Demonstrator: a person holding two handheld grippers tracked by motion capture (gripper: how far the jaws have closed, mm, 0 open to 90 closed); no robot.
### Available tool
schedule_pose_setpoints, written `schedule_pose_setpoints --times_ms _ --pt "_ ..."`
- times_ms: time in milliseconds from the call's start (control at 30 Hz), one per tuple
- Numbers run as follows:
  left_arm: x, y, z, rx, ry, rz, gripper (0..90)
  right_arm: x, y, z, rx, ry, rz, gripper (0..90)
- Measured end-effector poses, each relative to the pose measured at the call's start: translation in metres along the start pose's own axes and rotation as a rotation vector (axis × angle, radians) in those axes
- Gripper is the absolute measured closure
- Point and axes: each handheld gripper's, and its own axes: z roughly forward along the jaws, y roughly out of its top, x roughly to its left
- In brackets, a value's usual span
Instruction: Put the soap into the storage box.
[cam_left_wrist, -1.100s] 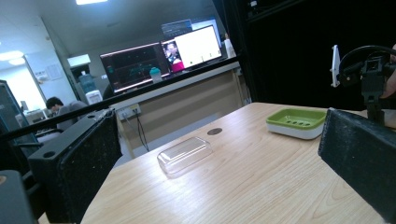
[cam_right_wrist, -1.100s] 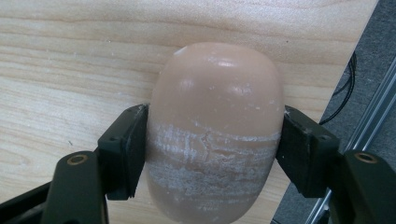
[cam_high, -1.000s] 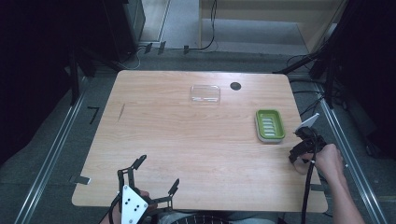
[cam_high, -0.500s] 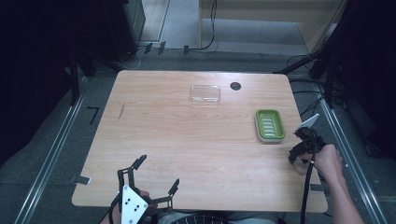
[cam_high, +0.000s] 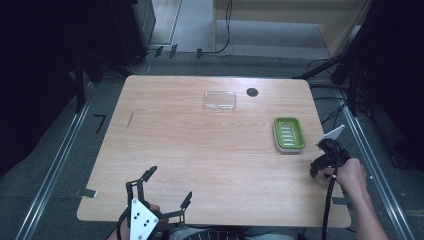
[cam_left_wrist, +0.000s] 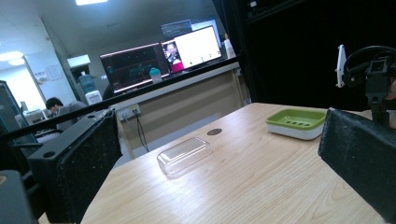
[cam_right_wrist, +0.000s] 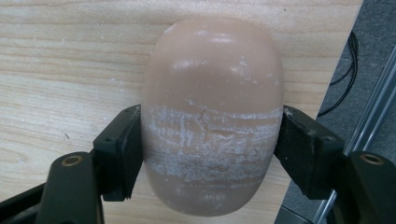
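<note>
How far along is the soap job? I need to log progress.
Done: the soap dish sits uncovered, its clear lid lying apart. In hand: the right gripper clamps the soap bar near the table's right edge. Left: the dish has no soap in it yet.

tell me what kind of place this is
Likely a lab or office workroom: a wooden table with cables trailing on the floor, monitors on a long counter behind, and a water dispenser.

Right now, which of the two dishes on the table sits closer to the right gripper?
The green soap dish, just beyond the right gripper near the table's right edge. The clear plastic dish lies farther back, toward the middle.
</note>
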Motion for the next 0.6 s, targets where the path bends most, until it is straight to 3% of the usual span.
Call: schedule_pose_setpoints --times_ms 300,600 --pt "0.0000 0.0000 0.0000 0.000 0.000 0.000 0.0 0.0020 0.0004 -0.0002 -0.010 -0.023 -0.038 32.8" --pt "0.0003 -0.0001 0.0000 -0.001 0.001 -0.003 0.0 0.0008 0.0012 -0.0037 -0.003 -0.001 -0.068 33.1"
